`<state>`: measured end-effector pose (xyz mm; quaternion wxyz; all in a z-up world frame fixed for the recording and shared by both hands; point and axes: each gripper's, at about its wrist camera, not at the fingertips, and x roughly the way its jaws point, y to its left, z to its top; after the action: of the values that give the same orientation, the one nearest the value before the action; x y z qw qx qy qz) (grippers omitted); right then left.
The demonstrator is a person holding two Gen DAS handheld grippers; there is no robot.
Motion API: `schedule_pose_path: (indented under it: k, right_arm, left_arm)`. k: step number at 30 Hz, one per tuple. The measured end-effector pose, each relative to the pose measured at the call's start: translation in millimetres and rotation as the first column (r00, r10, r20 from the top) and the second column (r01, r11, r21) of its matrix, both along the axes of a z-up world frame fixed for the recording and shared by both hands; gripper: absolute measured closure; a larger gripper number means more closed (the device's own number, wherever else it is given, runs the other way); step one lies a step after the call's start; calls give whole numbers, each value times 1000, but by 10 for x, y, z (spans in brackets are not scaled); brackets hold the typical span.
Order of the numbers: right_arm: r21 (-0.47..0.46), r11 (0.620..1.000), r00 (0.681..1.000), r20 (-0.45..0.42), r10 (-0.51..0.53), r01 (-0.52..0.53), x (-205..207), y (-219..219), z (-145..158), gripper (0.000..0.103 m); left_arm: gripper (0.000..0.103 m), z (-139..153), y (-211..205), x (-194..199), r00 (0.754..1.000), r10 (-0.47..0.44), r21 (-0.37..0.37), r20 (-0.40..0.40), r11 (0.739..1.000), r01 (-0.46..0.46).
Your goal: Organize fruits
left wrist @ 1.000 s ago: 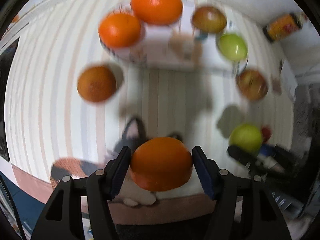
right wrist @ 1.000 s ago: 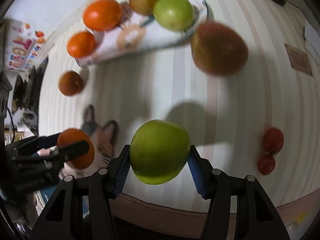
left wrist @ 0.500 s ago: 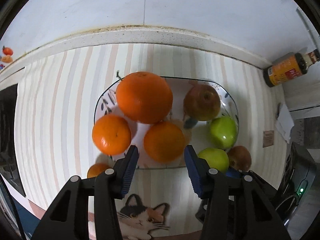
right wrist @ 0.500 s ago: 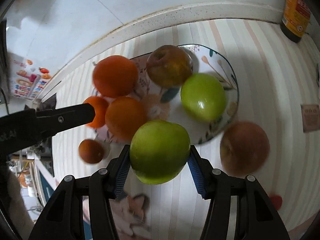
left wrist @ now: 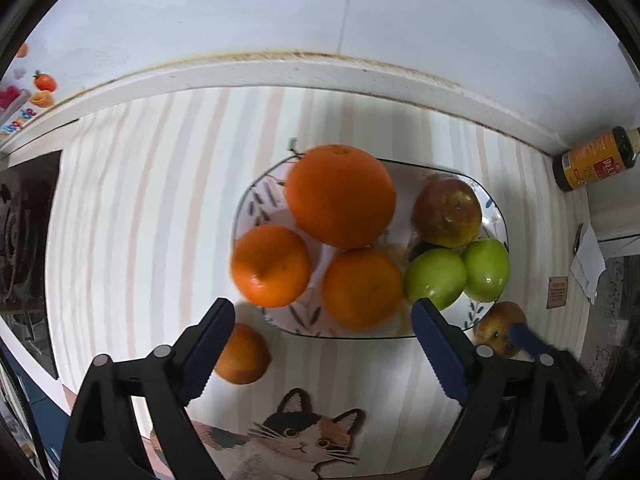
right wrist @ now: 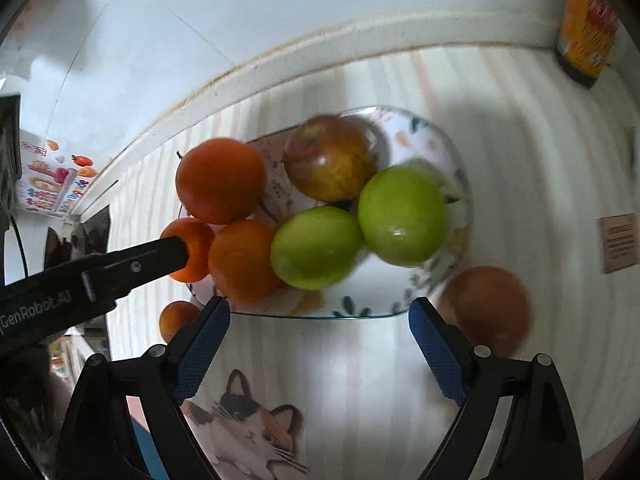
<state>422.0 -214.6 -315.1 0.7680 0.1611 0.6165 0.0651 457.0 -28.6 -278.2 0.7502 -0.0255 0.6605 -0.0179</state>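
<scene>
Looking along the left gripper [left wrist: 322,348], its two blue-padded black fingers stand spread wide with nothing between them, above the near rim of the oval leaf-patterned ceramic plate [left wrist: 256,200]. On that plate sit three round oranges: the largest orange [left wrist: 341,196] toward the far side, a smaller left orange [left wrist: 271,266] overhanging the left rim, and a near orange [left wrist: 362,288] just beyond the fingers. To their right lie a reddish-brown apple [left wrist: 447,213] and two green apples [left wrist: 436,278] touching each other. A small orange [left wrist: 242,354] rests off the plate on the striped counter cloth [left wrist: 140,208], beside the left finger, and another reddish apple [left wrist: 500,330] sits off the plate's right end. A cat picture [left wrist: 288,436] is printed at the cloth's near edge. A brown sauce bottle [left wrist: 592,160] lies in the far right corner.

From the right wrist camera, the right gripper [right wrist: 319,346] is likewise wide apart and holds nothing, poised over the plate's [right wrist: 436,140] near rim. The green apples [right wrist: 316,246] sit side by side at the plate's middle, the reddish-brown apple [right wrist: 330,156] behind them, oranges [right wrist: 221,186] to the left. The other gripper's black finger [right wrist: 120,264] reaches in from the left, its tip against an orange, though actual touch cannot be told. The off-plate reddish apple [right wrist: 486,308] lies blurred beside the right finger.
</scene>
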Motion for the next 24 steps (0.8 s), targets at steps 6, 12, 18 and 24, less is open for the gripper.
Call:
schedule_pose_path:
  k: [6,12,18,24]
  right_arm:
    - [-146,989,1000,21,4,-1,-74,-133,261,8]
    - [-216,976,998,56,40,-28,-211,-98,512,8]
    - [-226,974,993,113,40,-13,-425,-85,863,7]
    - [-243,970,980,187,62,-16,-719,-47,1300,7]
  left_arm:
    - [12,141,99,-203,999,1,24,52,1000,-2]
    - [12,422,126,-494,991,-9,59,130,998,1]
    - [12,742,179,-730,981,5,51,196,999,-15]
    - [12,1058,175,-974,964,-2,49,265,999,-11]
